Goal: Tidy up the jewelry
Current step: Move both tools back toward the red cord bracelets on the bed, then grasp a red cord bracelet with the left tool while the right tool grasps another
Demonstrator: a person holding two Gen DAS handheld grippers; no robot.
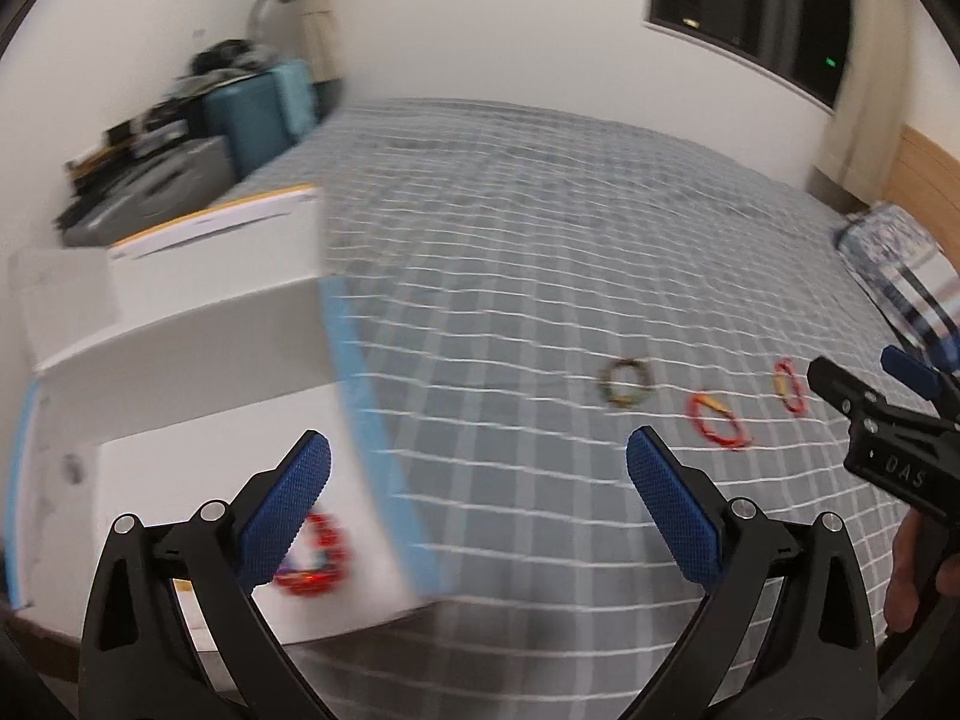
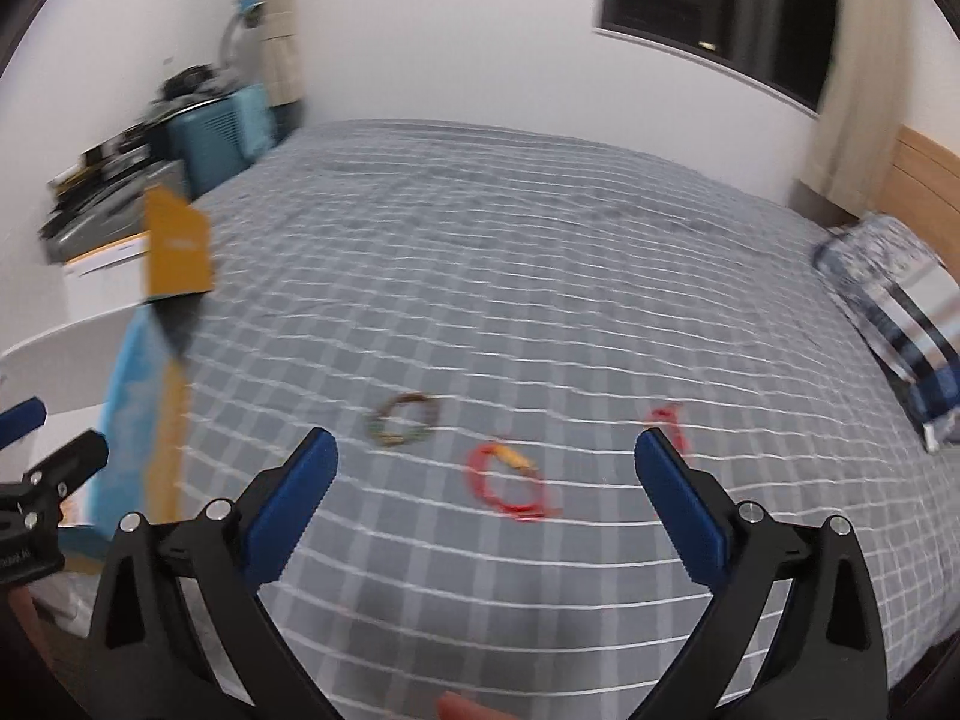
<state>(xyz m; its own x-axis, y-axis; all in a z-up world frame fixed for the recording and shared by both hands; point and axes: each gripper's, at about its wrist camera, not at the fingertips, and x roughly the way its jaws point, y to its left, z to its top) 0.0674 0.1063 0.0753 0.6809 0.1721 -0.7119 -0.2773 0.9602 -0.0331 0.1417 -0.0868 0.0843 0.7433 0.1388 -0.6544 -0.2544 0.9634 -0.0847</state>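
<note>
A white box (image 1: 198,420) with a light blue edge sits on the bed at the left; a red beaded bracelet (image 1: 315,555) lies inside it. Three bracelets lie on the grey checked bedspread: a dark multicoloured one (image 1: 627,383) (image 2: 405,420), a red and orange one (image 1: 717,420) (image 2: 510,480), and a red one (image 1: 789,385) (image 2: 669,429). My left gripper (image 1: 477,465) is open and empty, its left finger over the box. My right gripper (image 2: 486,468) is open and empty, above the red and orange bracelet; it shows in the left wrist view (image 1: 870,384).
The bed (image 2: 540,270) fills both views. A patterned pillow (image 2: 900,300) lies at the right by a wooden headboard (image 2: 924,180). Suitcases (image 1: 258,114) and clutter stand by the far left wall. The box's orange flap (image 2: 177,252) stands up at the left. The frames are motion blurred.
</note>
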